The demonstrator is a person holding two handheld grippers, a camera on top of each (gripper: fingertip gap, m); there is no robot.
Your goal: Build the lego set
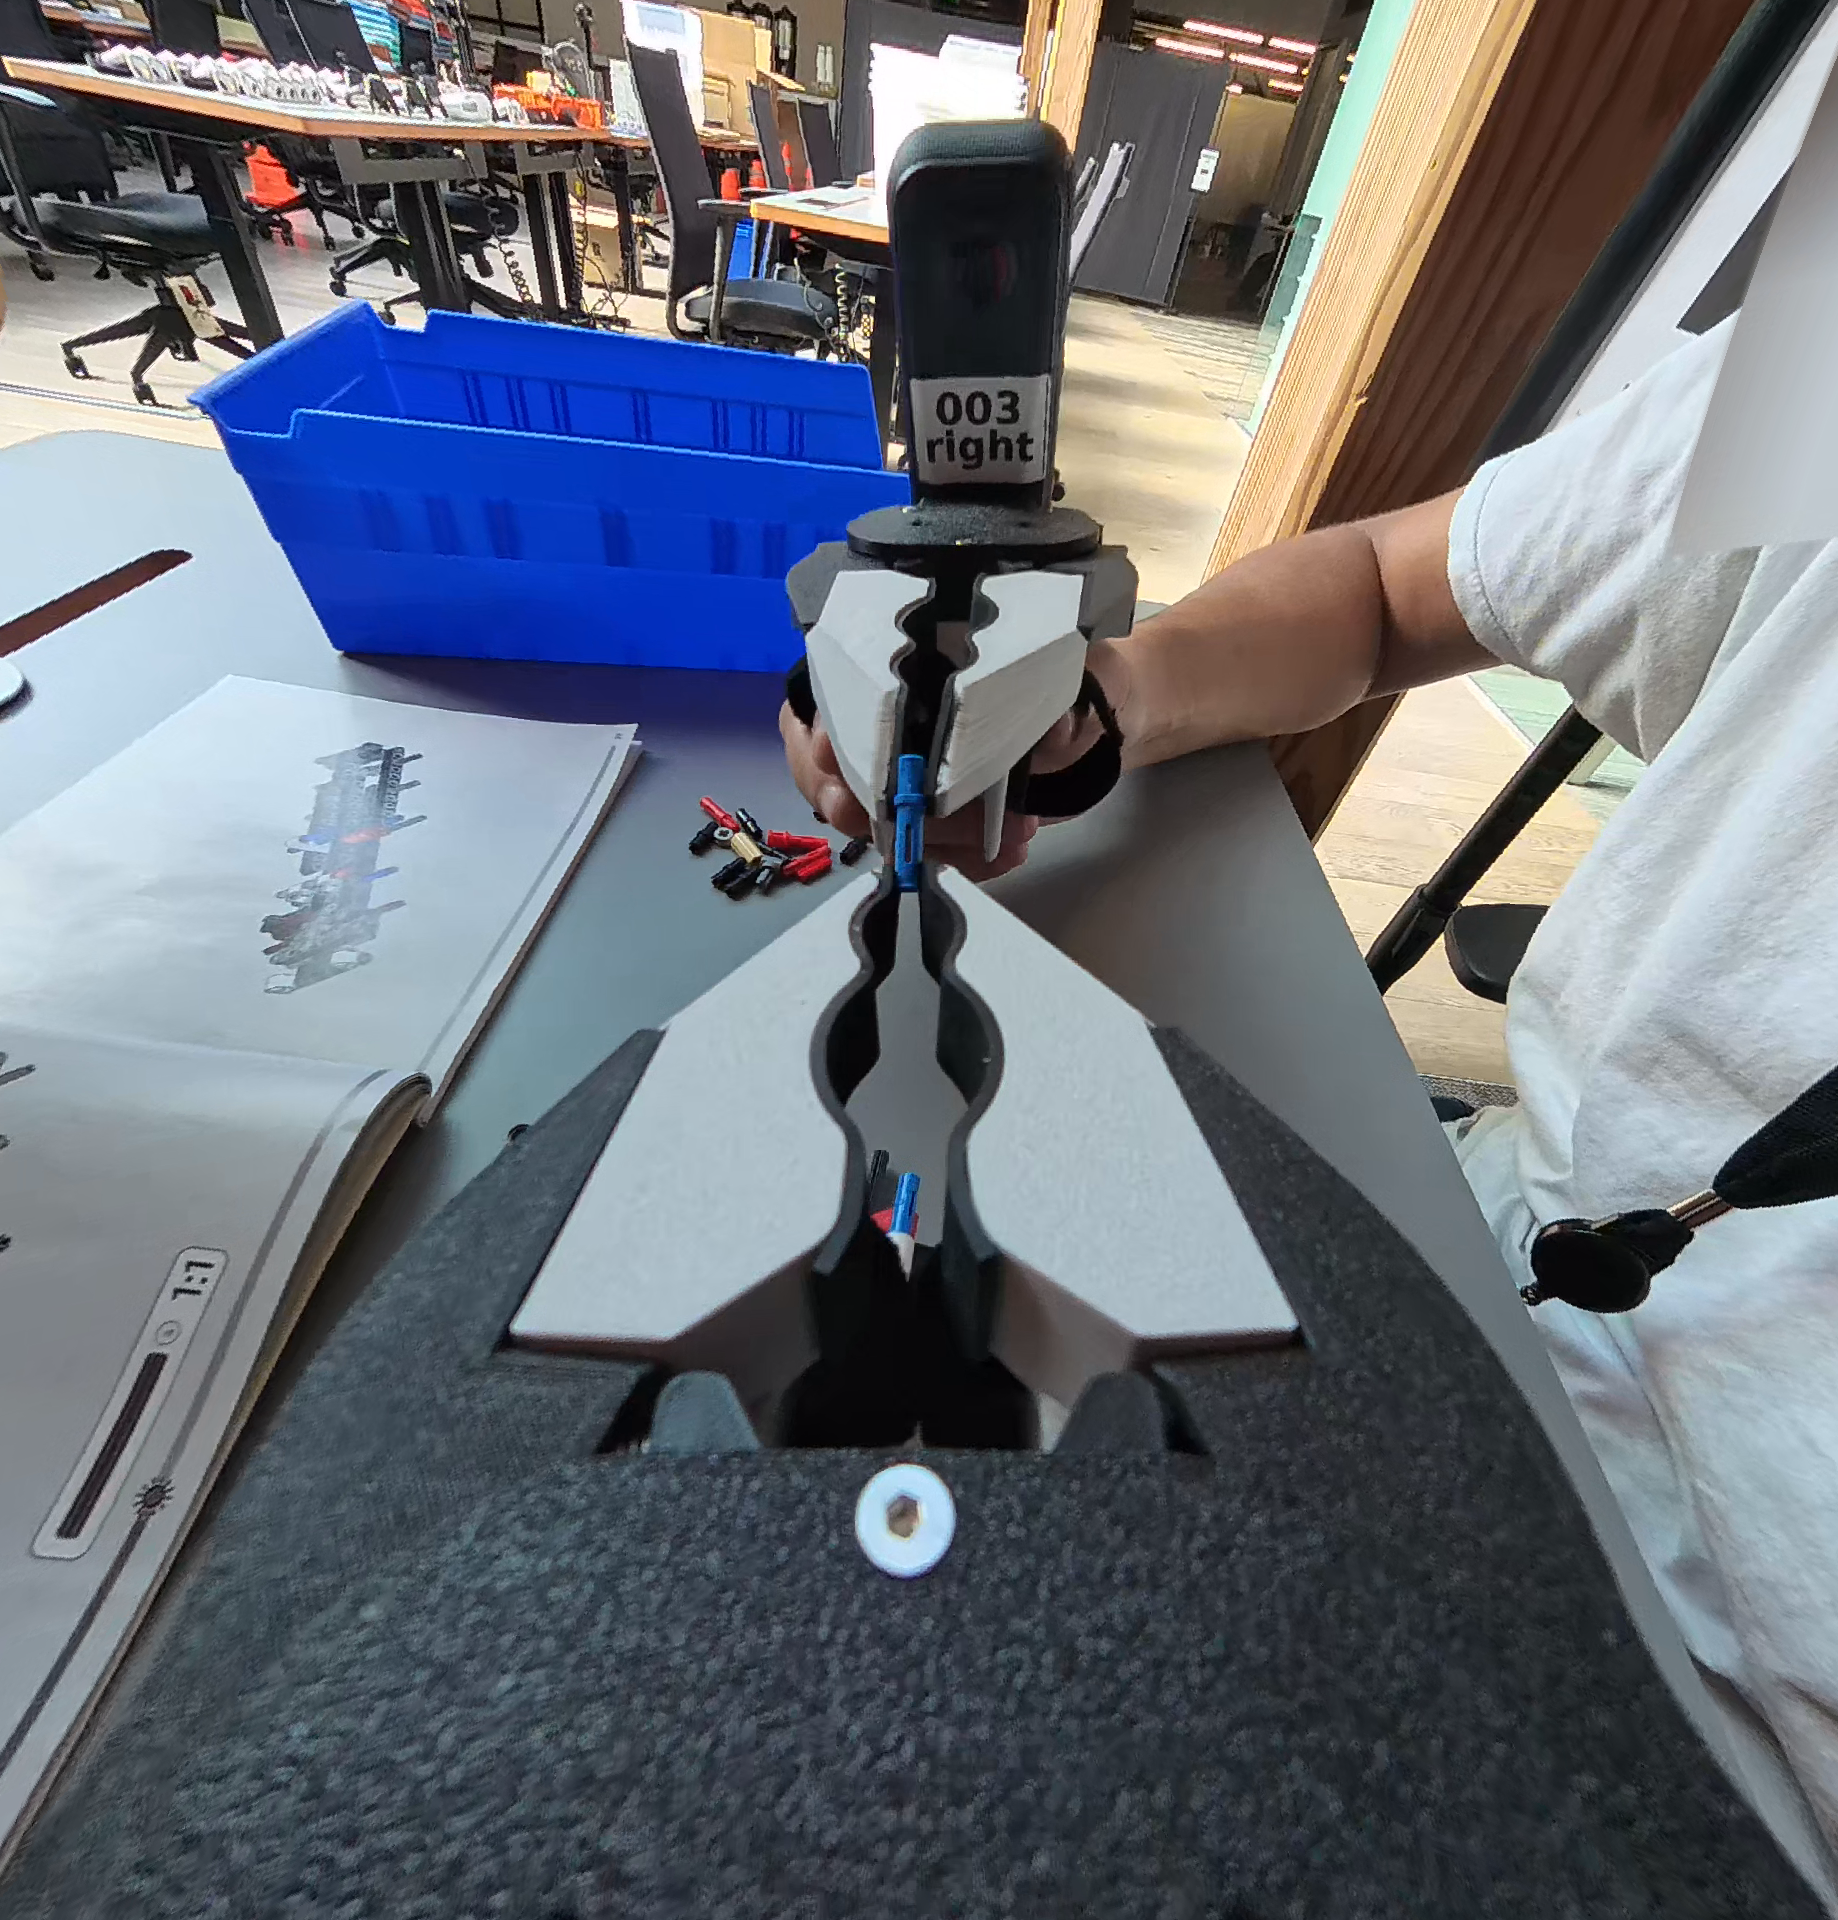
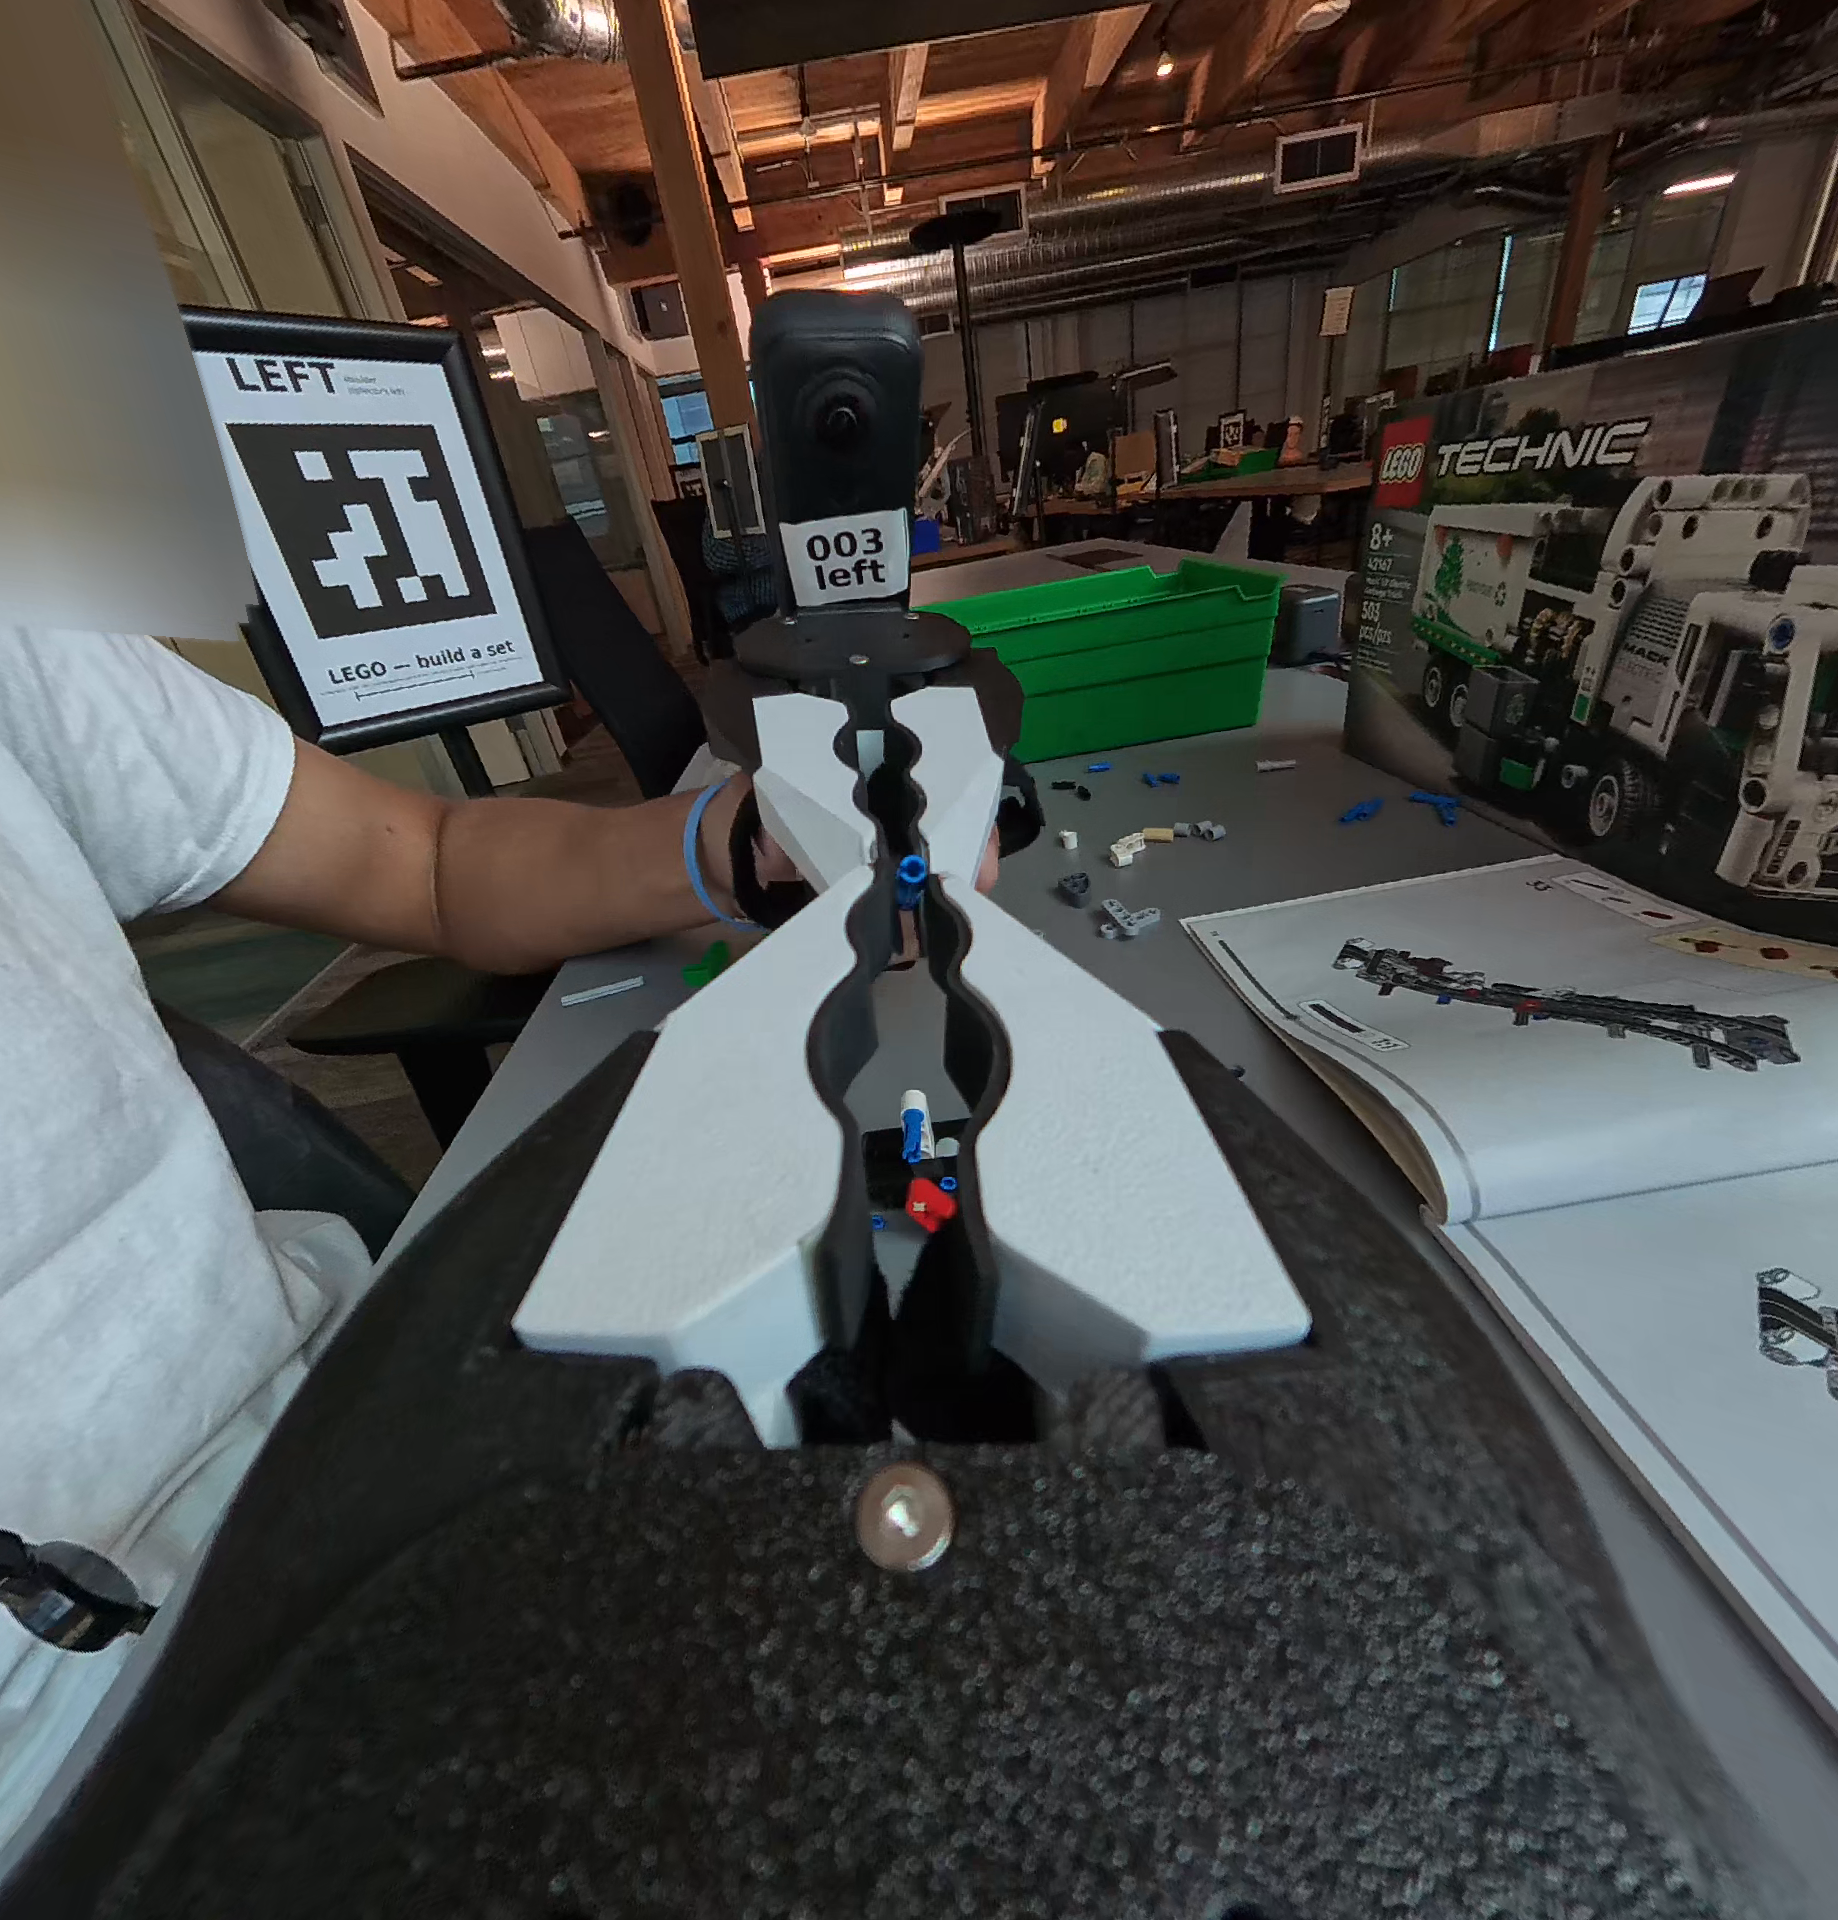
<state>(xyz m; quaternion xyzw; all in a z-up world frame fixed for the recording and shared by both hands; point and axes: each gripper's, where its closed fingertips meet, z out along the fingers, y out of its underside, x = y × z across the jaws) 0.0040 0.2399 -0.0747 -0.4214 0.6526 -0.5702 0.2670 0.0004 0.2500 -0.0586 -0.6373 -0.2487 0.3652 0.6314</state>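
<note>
My two grippers face each other above the grey table (image 1: 624, 935), tip to tip. A small blue pin (image 1: 907, 821) spans the two. In the left wrist view the right gripper (image 1: 910, 800) is shut on the pin's upper half. My left gripper (image 1: 907, 888) is shut around its lower end. In the right wrist view the blue pin (image 2: 909, 878) shows end-on at my right gripper (image 2: 907, 896), with the left gripper (image 2: 910, 857) just beyond it. Below the fingers lies a small black assembly with red, white and blue parts (image 2: 920, 1174).
A blue bin (image 1: 541, 499) stands behind an open instruction booklet (image 1: 271, 883) and a pile of red and black pins (image 1: 769, 847). A green bin (image 2: 1133, 655), the set's box (image 2: 1621, 623), loose grey and blue parts (image 2: 1133, 894) and a framed marker sign (image 2: 364, 520) also show. My left and right fingertips are right by each other.
</note>
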